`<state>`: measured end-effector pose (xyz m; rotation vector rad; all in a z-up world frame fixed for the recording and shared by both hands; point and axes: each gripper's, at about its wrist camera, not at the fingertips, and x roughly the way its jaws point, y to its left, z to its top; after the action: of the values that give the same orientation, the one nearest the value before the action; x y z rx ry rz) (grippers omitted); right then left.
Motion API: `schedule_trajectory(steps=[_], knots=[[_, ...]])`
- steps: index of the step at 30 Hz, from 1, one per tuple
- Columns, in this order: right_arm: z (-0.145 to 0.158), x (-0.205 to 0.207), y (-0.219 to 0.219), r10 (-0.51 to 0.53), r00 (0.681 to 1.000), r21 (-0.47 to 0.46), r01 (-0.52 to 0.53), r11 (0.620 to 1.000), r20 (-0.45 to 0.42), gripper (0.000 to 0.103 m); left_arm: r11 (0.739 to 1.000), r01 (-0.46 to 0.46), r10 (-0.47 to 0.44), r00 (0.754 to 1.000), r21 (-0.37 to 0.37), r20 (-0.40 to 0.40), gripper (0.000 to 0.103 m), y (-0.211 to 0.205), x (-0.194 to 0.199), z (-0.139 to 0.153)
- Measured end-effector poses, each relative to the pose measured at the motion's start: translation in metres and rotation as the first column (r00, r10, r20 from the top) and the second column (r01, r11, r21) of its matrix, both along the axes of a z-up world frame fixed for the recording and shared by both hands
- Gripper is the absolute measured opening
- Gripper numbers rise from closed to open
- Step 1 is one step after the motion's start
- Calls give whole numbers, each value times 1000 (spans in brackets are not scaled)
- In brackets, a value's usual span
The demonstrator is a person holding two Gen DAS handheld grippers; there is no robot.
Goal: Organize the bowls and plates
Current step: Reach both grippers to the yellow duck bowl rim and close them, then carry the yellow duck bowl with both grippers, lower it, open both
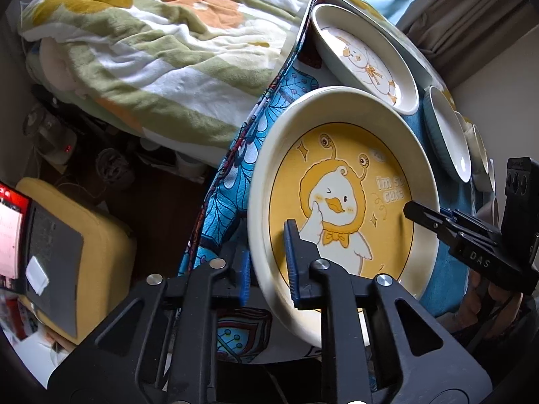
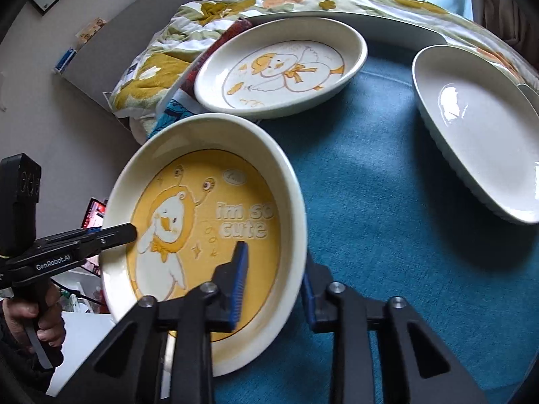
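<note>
Pinching opposite rims, my left gripper (image 1: 269,262) and right gripper (image 2: 274,286) are each clamped on the yellow duck plate (image 1: 340,202), one finger inside and one outside its wall, so it should lift level. It sits at the edge of the blue cloth (image 2: 370,202), near the white duck plate (image 2: 283,67) and plain bowl (image 2: 478,141), probably its stacking partners.

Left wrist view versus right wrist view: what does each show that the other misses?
Only the left wrist view shows the yellow stool on the floor. Only the right wrist view shows the whole plain white dish and a hand on the left gripper's handle. Both show the yellow duck plate, clamped at opposite rims by the left gripper and right gripper, and the white duck plate.
</note>
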<state>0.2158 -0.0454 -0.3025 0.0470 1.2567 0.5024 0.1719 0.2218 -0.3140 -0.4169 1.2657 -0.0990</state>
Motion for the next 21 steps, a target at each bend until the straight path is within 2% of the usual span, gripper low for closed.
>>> schedule_trajectory(steps=[3, 11, 21], knots=[[-1, 2, -6, -22, 1000, 34, 22, 999, -16, 14, 1000, 4, -4, 1000, 0, 2, 14, 1, 2, -1], [0, -2, -7, -32, 999, 26, 32, 999, -8, 14, 999, 22, -22, 1000, 44, 7, 15, -5, 2, 2], [7, -6, -10, -51, 998, 44, 50, 998, 24, 14, 991, 60, -66, 997, 121, 49, 14, -16, -1, 21]])
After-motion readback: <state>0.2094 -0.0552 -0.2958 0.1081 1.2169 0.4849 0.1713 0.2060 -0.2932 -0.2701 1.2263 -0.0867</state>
